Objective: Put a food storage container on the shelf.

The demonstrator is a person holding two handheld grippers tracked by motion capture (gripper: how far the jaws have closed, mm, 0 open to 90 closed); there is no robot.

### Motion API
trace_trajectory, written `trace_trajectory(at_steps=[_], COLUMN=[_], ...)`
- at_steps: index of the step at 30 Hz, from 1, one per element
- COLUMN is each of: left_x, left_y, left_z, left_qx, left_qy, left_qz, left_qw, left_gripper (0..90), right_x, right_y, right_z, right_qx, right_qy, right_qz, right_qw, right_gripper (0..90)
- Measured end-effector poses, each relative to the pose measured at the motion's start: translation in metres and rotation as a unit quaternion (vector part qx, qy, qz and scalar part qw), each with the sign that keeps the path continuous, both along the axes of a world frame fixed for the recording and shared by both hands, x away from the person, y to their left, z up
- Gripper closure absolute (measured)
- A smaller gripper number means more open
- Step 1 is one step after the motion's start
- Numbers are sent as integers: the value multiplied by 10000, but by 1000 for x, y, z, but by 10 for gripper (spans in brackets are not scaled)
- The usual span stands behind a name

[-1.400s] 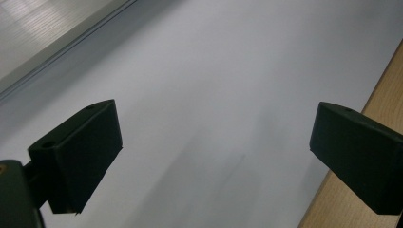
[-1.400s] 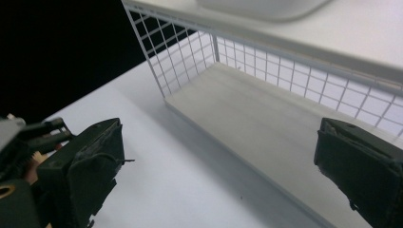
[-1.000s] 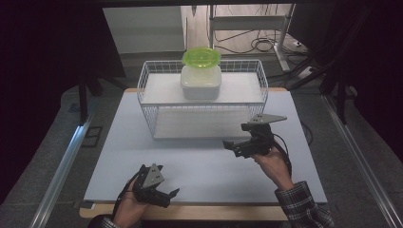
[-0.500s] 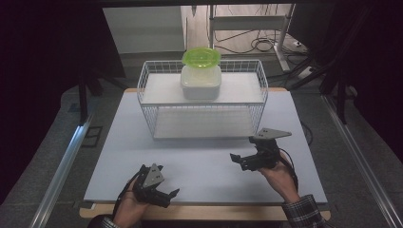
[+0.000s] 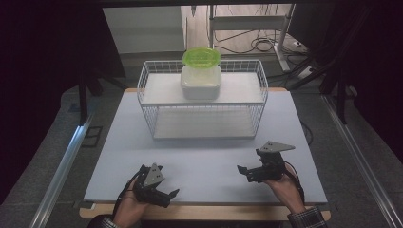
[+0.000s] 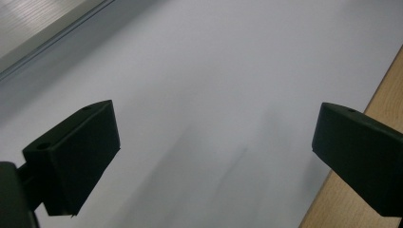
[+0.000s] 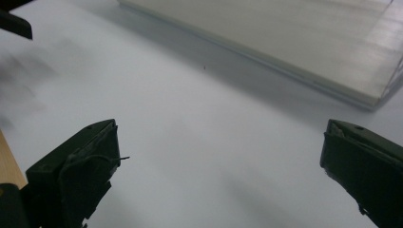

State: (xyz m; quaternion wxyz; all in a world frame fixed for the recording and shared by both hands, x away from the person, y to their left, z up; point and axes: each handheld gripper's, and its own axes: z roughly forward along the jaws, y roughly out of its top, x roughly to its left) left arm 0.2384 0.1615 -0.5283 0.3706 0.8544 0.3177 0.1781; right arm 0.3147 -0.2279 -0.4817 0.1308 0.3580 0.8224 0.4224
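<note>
Tool in the left hand point(image 5: 154, 186) lies low near the front edge of the table point(image 5: 119, 142) in the high view, its jaws apart and holding nothing; the right tool point(image 5: 256, 172) sits across from it on the same near strip, also spread wide and empty. Both rest well apart from the wire basket point(image 5: 147, 118), which stands at the far middle of the table. On the basket's upper shelf sits a white box point(image 5: 201, 83) with a green lid point(image 5: 201, 57) lying on top of it, raised off the table, likely so it can be reached from the front or from above. With both hands drawn back to the near edge, this looks like a rest pose with nothing in hand.

From the left gripper view, the left tool point(image 6: 214, 142) points down at bare table, with the wooden edge point(image 6: 380, 99) at the right; the jaws stand wide apart with only flat surface between.

From the right gripper view, the right tool point(image 7: 221, 152) faces across the table toward the basket's lower shelf point(image 7: 285, 42), jaws wide and empty. A black tip of the other tool point(image 7: 14, 23) shows at the upper left.
</note>
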Motion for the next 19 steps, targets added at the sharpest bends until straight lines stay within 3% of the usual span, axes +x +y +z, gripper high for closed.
trace_trajectory(at_steps=[11,19], left_x=[2,3], left_y=[1,1], left_z=[-3,-4], left_qx=[26,41], left_qy=[107,158], left_qz=[26,26], left_qw=[9999,9999], left_gripper=[11,10], right_x=[-11,-16], right_y=[-10,-12], right_z=[-24,-39], right_qx=[-392,-766], right_qy=[227,406], right_qz=[-137,-136], right_qw=[9989,9961], right_gripper=[0,0])
